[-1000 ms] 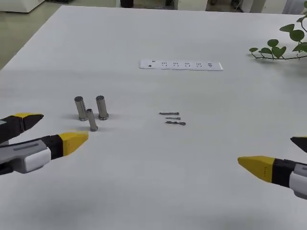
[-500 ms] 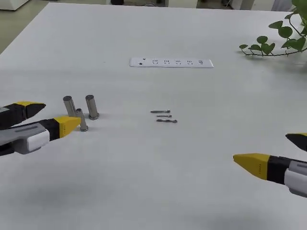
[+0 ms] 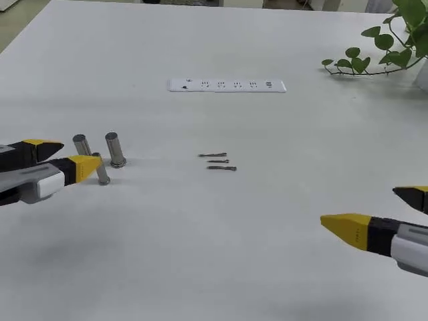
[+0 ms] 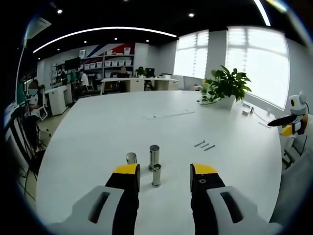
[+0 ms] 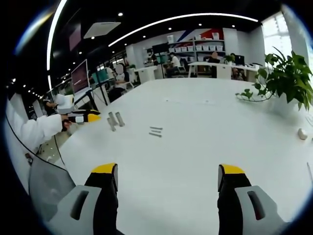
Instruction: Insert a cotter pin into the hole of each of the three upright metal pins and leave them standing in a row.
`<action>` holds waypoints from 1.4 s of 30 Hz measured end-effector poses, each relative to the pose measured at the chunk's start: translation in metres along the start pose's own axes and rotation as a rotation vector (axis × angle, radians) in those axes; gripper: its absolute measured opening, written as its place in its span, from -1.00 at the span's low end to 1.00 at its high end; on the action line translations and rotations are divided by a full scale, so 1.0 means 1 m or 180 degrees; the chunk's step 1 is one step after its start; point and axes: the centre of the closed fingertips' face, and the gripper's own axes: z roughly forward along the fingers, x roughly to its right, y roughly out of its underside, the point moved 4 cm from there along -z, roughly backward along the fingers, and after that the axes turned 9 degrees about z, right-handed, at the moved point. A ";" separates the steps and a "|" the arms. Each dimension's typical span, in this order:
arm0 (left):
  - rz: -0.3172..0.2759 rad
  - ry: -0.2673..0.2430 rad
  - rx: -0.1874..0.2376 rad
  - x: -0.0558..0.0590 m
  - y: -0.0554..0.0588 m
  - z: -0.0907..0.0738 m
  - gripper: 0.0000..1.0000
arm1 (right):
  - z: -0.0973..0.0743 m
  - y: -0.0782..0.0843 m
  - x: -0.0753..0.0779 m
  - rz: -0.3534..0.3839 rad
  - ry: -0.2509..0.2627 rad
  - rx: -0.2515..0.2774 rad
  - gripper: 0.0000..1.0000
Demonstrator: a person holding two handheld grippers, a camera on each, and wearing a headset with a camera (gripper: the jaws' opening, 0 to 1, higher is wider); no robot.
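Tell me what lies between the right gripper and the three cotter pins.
Only bare table, as the right gripper view shows, from the right gripper to the cotter pins.

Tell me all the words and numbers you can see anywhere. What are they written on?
No text can be read here.
White flat power strip on the white table: tiny dark marks beside its sockets, too small to read.
Red and blue painted stripe above the shelves in the background: blurred, no letters can be made out.
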 end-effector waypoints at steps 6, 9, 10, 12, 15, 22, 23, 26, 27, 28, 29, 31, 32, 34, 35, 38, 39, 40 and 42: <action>-0.0016 0.0038 -0.0054 0.002 0.004 0.014 -0.32 | -0.001 0.000 0.002 0.0007 0.0019 -0.0008 0.64; -0.0019 0.0004 -0.0090 0.001 0.007 0.020 -0.31 | -0.001 0.000 0.005 0.0027 0.0046 -0.0008 0.64; -0.0033 -0.0014 -0.0103 0.000 0.008 0.022 -0.32 | -0.001 0.000 0.006 0.0026 0.0052 -0.0009 0.64; -0.0043 -0.0036 -0.0120 -0.001 0.010 0.025 -0.34 | -0.002 0.001 0.008 0.0036 0.0074 -0.0016 0.64; -0.0062 -0.0039 -0.0159 -0.002 0.013 0.030 -0.36 | -0.003 0.002 0.010 0.0050 0.0091 -0.0025 0.64; -0.0113 -0.0081 -0.0188 -0.008 0.019 0.040 -0.45 | -0.004 0.002 0.015 0.0077 0.0135 -0.0035 0.63; -0.0141 -0.0076 -0.0189 -0.008 0.019 0.041 -0.47 | -0.004 0.002 0.016 0.0084 0.0148 -0.0036 0.63; -0.0162 -0.0100 -0.0203 -0.010 0.022 0.044 -0.48 | -0.004 0.003 0.018 0.0109 0.0172 -0.0044 0.63; -0.0168 -0.0098 -0.0208 -0.010 0.023 0.045 -0.49 | -0.004 0.003 0.019 0.0114 0.0177 -0.0047 0.63; -0.0171 -0.0093 -0.0207 -0.010 0.023 0.045 -0.52 | -0.004 0.003 0.019 0.0116 0.0184 -0.0051 0.63; -0.0179 -0.0089 -0.0209 -0.010 0.023 0.046 -0.54 | -0.004 0.004 0.020 0.0117 0.0190 -0.0054 0.63; -0.0158 -0.0100 -0.0221 -0.011 0.024 0.047 -0.59 | -0.004 0.004 0.020 0.0127 0.0199 -0.0059 0.63; -0.0139 -0.0103 -0.0226 -0.011 0.025 0.047 -0.62 | -0.004 0.004 0.020 0.0129 0.0199 -0.0060 0.63; -0.0123 -0.0100 -0.0230 -0.010 0.025 0.048 -0.66 | -0.003 0.004 0.020 0.0131 0.0202 -0.0061 0.63; -0.0120 -0.0105 -0.0232 -0.010 0.026 0.048 -0.66 | -0.003 0.004 0.020 0.0131 0.0204 -0.0062 0.63; -0.0104 -0.0128 -0.0238 -0.010 0.026 0.048 -0.71 | -0.002 0.004 0.020 0.0131 0.0205 -0.0073 0.63; -0.0106 -0.0121 -0.0240 -0.010 0.027 0.049 -0.73 | -0.002 0.004 0.020 0.0127 0.0203 -0.0076 0.63; -0.0109 -0.0115 -0.0243 -0.010 0.027 0.049 -0.76 | -0.002 0.004 0.019 0.0125 0.0201 -0.0078 0.63; -0.0098 -0.0129 -0.0257 -0.011 0.028 0.050 -0.79 | -0.001 0.004 0.019 0.0123 0.0201 -0.0082 0.63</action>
